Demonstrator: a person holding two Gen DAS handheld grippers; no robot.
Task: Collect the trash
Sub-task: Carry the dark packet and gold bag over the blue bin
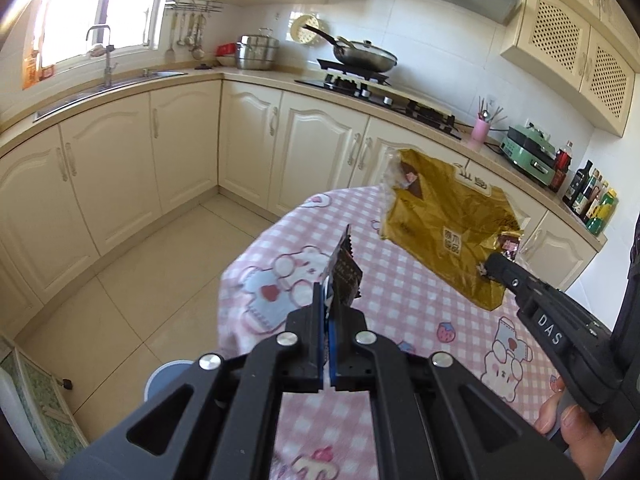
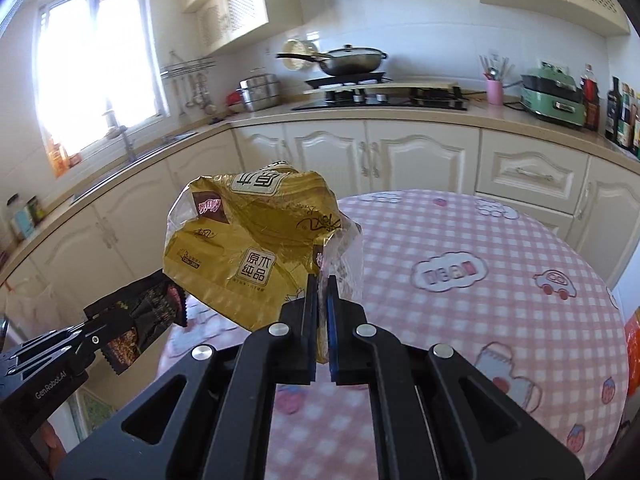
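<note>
Gold crinkled plastic packaging point(image 2: 248, 248) is clamped by the right gripper point(image 2: 322, 300) above the pink checked tablecloth point(image 2: 460, 320), while a small black snack wrapper point(image 1: 344, 270) is pinched by the left gripper point(image 1: 330, 300) (its printed face seen only from the right wrist).

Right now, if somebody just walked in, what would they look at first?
Probably the big crinkly gold bag, pinched by the right gripper and held up in the air over the edge of the pink checked tablecloth. Next, the small dark snack wrapper clamped upright in the left gripper. Behind them, a lidded pan sits on the stove.
</note>
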